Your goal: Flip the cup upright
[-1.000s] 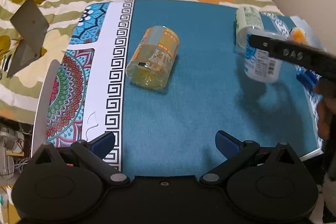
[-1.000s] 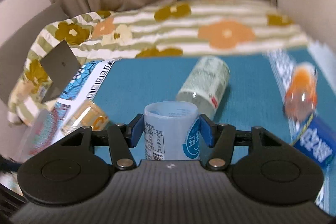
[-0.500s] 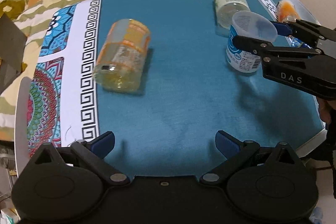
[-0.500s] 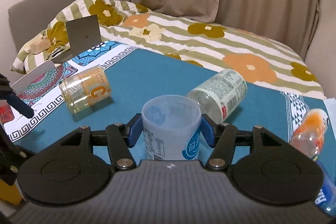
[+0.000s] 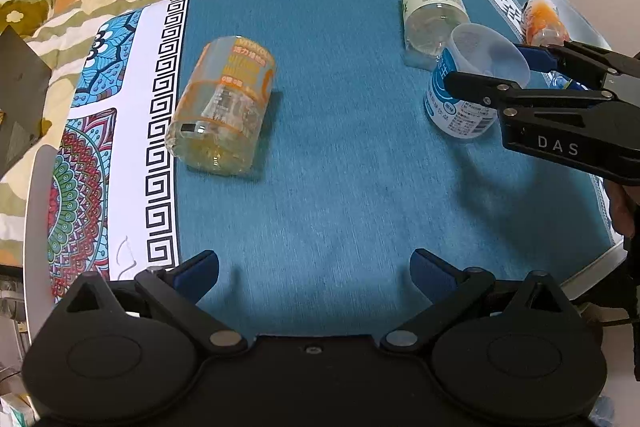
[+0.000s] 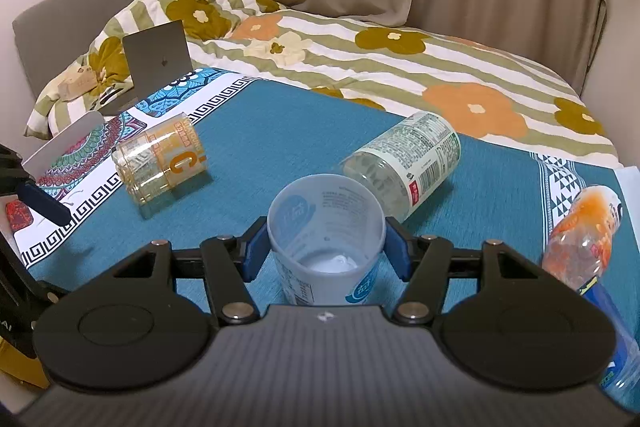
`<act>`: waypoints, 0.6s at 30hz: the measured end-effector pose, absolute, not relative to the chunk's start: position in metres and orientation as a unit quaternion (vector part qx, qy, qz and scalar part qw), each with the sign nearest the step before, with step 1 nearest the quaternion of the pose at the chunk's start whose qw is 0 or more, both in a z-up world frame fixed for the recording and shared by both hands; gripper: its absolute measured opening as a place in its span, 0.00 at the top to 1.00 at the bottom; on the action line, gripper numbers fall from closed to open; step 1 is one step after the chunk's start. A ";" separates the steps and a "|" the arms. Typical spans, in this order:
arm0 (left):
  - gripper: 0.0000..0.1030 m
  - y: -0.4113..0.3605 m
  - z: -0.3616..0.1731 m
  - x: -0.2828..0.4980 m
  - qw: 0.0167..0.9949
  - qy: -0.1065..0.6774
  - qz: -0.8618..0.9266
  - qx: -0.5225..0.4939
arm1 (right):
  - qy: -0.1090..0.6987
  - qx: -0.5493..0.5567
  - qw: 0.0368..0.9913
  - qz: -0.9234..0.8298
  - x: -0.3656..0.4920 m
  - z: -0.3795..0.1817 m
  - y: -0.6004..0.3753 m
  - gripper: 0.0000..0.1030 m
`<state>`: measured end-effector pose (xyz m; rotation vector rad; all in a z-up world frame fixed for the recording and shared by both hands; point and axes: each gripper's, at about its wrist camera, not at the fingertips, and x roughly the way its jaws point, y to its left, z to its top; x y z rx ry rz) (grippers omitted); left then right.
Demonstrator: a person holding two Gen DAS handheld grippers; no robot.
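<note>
A translucent white cup with a blue label [image 6: 326, 239] stands upright, mouth up, between the blue pads of my right gripper [image 6: 326, 247], which is shut on it near the rim. In the left wrist view the same cup [image 5: 472, 87] is at the right on the teal mat [image 5: 340, 167], held by the right gripper [image 5: 504, 71]. My left gripper [image 5: 314, 267] is open and empty above the mat's near edge. Whether the cup's base touches the mat I cannot tell.
A clear orange-labelled cup [image 5: 222, 107] lies on its side at the mat's left. A green-labelled bottle [image 5: 432, 11] lies just behind the held cup. An orange bottle [image 6: 584, 231] lies at the right edge. A flowered quilt [image 6: 400, 59] and a grey laptop [image 6: 158, 59] are behind.
My right gripper has turned the cup from mouth-down to mouth-up and lowered it toward the mat. My left gripper has stayed open, its view shifting slightly.
</note>
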<state>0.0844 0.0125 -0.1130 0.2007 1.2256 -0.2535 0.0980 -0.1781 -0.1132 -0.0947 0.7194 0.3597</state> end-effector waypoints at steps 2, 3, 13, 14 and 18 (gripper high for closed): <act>0.00 0.012 -0.112 0.083 0.807 0.571 -0.117 0.093 | 0.354 -0.044 0.918 0.176 0.099 -0.113 -0.178 0.22; 0.00 0.012 -0.111 0.083 0.808 0.571 -0.116 0.092 | 0.359 -0.042 0.915 0.177 0.099 -0.113 -0.178 0.19; 0.00 0.007 -0.081 0.076 0.826 0.547 -0.103 0.087 | 0.375 -0.007 0.916 0.144 0.097 -0.091 -0.189 0.00; 0.00 0.006 -0.075 0.074 0.830 0.542 -0.102 0.086 | 0.376 -0.004 0.916 0.139 0.095 -0.084 -0.191 0.00; 0.00 0.002 -0.045 0.068 0.848 0.516 -0.094 0.073 | 0.396 0.007 0.911 0.119 0.085 -0.051 -0.200 0.00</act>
